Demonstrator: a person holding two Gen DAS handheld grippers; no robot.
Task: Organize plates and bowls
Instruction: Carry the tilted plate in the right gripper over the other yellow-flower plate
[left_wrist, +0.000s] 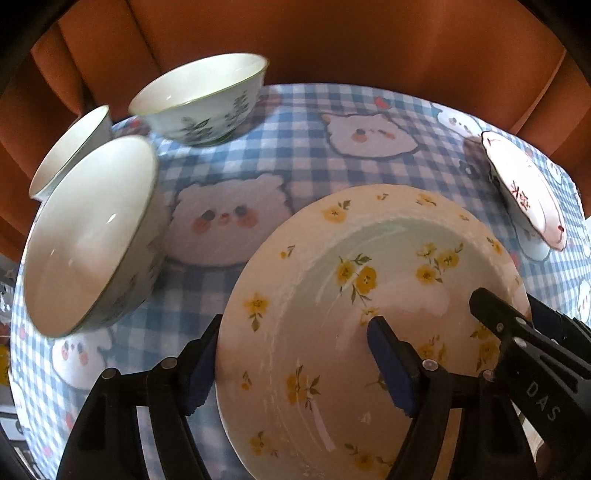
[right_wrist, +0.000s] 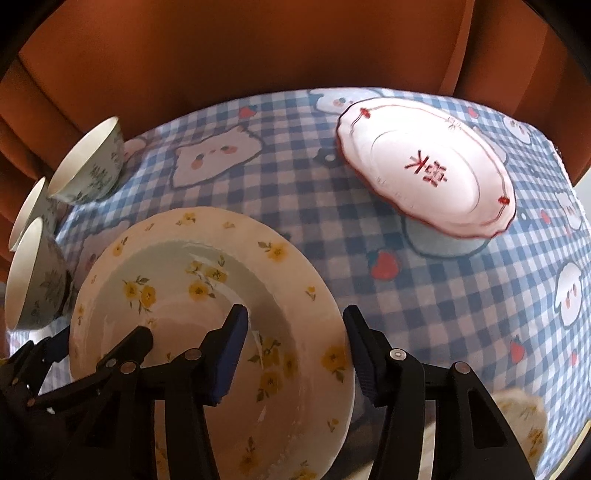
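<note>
Left gripper (left_wrist: 295, 363): jaws parted, straddling a rim. Right gripper (right_wrist: 295, 350): jaws parted likewise, opposite side.

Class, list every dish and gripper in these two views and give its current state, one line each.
Yellow-flower plate: upright, empty, rim between both grippers' jaws.
Red-rimmed plate: on the tablecloth, empty, untouched.
Three green-leaf bowls: separate, unstacked, empty.
Left gripper: jaws open, astride the plate's left rim.
Right gripper: jaws open, astride the plate's right rim.
Checked tablecloth: spread flat.

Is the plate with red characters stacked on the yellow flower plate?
No, the red-character plate lies apart on the checked tablecloth, beyond the yellow-flower plate.
</note>
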